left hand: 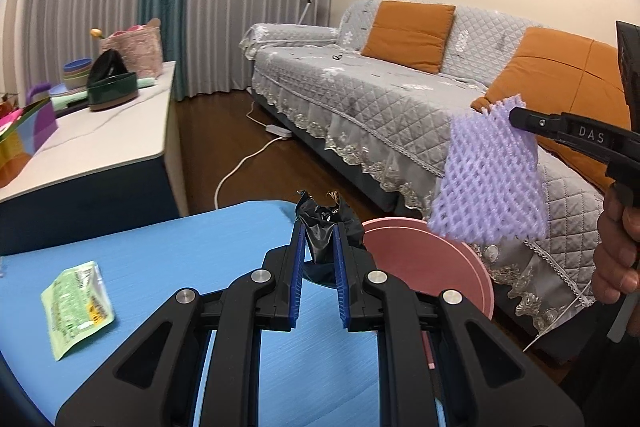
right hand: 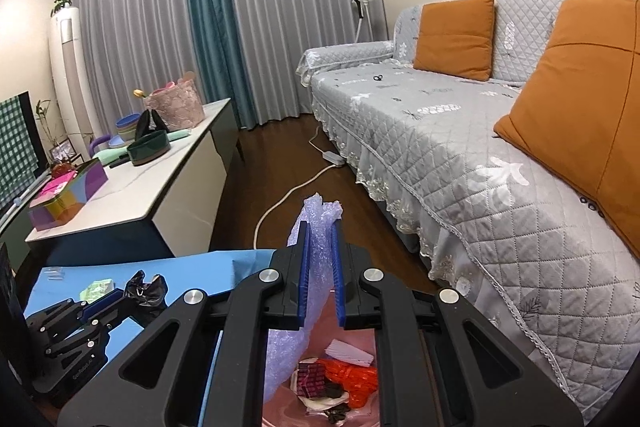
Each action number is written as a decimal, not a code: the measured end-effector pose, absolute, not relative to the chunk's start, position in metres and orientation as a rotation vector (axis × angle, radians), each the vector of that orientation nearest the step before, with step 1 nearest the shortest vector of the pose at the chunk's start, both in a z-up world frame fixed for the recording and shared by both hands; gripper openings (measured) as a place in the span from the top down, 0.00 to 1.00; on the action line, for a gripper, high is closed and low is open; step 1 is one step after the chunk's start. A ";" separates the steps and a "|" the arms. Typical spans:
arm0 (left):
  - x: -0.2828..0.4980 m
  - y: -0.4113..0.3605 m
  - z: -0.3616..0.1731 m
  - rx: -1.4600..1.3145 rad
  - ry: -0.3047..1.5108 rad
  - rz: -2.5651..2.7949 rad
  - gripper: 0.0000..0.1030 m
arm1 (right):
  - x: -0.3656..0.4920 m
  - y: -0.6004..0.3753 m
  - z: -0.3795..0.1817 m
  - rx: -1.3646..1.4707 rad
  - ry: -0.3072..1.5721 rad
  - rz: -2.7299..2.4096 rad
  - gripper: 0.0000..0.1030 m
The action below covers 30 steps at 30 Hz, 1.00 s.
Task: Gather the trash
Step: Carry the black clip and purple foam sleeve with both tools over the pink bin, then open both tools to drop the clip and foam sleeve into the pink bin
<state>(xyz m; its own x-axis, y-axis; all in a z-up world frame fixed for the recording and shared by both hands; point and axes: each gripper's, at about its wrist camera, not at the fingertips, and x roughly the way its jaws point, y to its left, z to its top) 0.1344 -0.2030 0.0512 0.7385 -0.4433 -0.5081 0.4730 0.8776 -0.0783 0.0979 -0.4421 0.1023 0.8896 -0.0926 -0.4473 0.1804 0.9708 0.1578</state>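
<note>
My left tool (left hand: 319, 259) is filled by a crumpled black bag (left hand: 320, 223) at the far edge of the blue table (left hand: 160, 247). To its left the table lies bare up to a green packet (left hand: 76, 309). To its right the pink bin (left hand: 436, 259) stands just beside the table, and my right tool (left hand: 516, 117) hangs purple foam netting (left hand: 490, 179) over its mouth. Trash (right hand: 340, 379) lies at the bin's bottom. The sofa (left hand: 380, 107) closes off the right; dark floor (left hand: 224, 131) runs open between it and the white table (left hand: 100, 143) at far left.
</note>
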 end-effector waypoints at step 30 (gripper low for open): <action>0.167 -0.261 0.019 0.085 0.643 -0.578 0.58 | 0.130 -0.448 0.063 0.109 0.588 -0.250 0.58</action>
